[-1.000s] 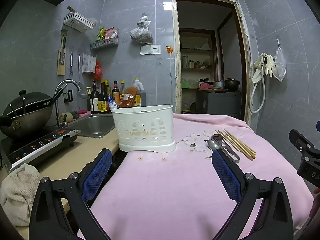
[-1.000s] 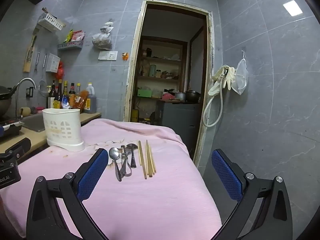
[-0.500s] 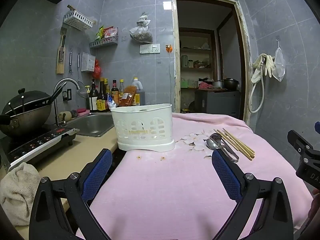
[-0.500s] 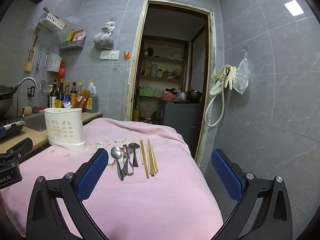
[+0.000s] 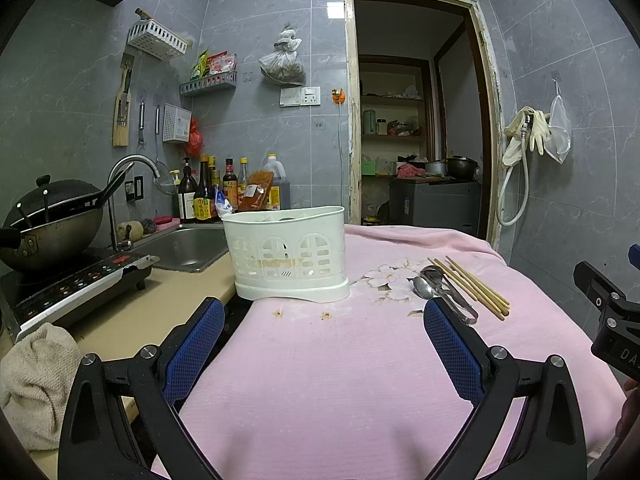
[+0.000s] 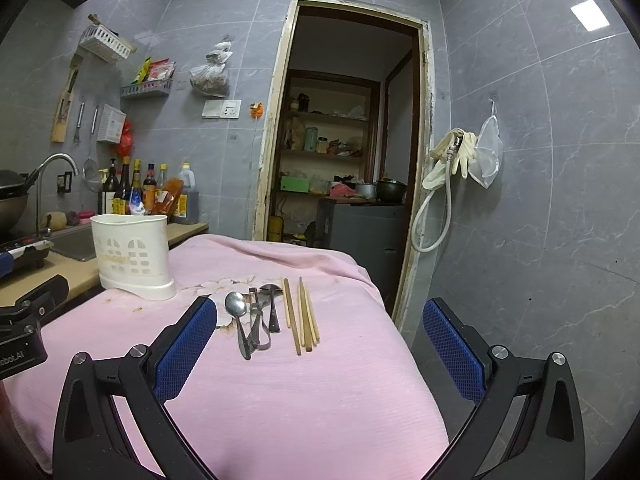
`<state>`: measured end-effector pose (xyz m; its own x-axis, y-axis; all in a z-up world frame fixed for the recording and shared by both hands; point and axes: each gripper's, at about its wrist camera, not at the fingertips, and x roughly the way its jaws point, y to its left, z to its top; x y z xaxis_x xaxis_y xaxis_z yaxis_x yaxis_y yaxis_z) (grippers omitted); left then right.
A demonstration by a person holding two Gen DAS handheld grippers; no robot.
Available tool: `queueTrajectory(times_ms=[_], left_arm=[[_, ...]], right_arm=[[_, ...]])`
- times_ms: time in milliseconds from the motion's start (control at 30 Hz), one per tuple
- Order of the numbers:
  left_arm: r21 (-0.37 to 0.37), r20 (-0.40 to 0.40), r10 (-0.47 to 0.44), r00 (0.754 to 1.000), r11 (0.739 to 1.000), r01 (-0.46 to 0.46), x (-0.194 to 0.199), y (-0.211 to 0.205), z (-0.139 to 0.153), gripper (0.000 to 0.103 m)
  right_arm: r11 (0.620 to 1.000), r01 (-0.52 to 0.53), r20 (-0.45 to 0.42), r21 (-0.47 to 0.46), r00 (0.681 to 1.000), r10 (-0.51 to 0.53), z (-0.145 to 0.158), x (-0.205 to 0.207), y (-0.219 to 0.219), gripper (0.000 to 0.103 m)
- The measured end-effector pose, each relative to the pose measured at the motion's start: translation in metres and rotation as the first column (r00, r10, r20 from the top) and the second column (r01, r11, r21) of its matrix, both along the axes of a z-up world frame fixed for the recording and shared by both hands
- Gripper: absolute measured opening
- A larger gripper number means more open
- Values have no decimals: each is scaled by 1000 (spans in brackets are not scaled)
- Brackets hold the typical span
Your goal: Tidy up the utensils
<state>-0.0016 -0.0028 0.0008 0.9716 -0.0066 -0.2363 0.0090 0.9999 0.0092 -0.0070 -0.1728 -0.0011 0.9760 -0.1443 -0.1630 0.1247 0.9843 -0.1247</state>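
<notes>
Both grippers have been eased slightly closer to the table since a second ago, the utensils sitting a little lower in the right wrist view. Nothing is held: the right gripper (image 6: 320, 344) and the left gripper (image 5: 320, 340) are both spread wide above the pink cloth (image 6: 304, 392). Just beyond the right gripper, spoons (image 6: 240, 320) and wooden chopsticks (image 6: 300, 316) are laid side by side, handles near. Farther left, at the cloth's edge, the white caddy (image 6: 130, 250) stands upright. One piece is best singled out, probably an outer chopstick, and pinched near mid-length so neighbours are not dragged along.
</notes>
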Motion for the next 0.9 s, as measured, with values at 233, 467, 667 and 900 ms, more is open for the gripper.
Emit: queueTrajectory(times_ms=[233,467,667,900], left_arm=[[-2,-1,-1,1000,1000,1,1,2,0,98],[-6,-4,0,1000,1000,0,1,2,1,98],[-10,-4,1,1000,1000,-1,2,7,-11,98],[-10,-6,1,1000,1000,-1,2,7,-11,98]], right_arm=[[1000,0,-1,0,1000,0,-1,1,1,103],[1000,1,-5,2,1000,-1,-2,2,1,103],[1000,2,-7,1,1000,-2,-1,1,3,103],[1000,1,-8,2,1000,-1,-5,-1,5,103]])
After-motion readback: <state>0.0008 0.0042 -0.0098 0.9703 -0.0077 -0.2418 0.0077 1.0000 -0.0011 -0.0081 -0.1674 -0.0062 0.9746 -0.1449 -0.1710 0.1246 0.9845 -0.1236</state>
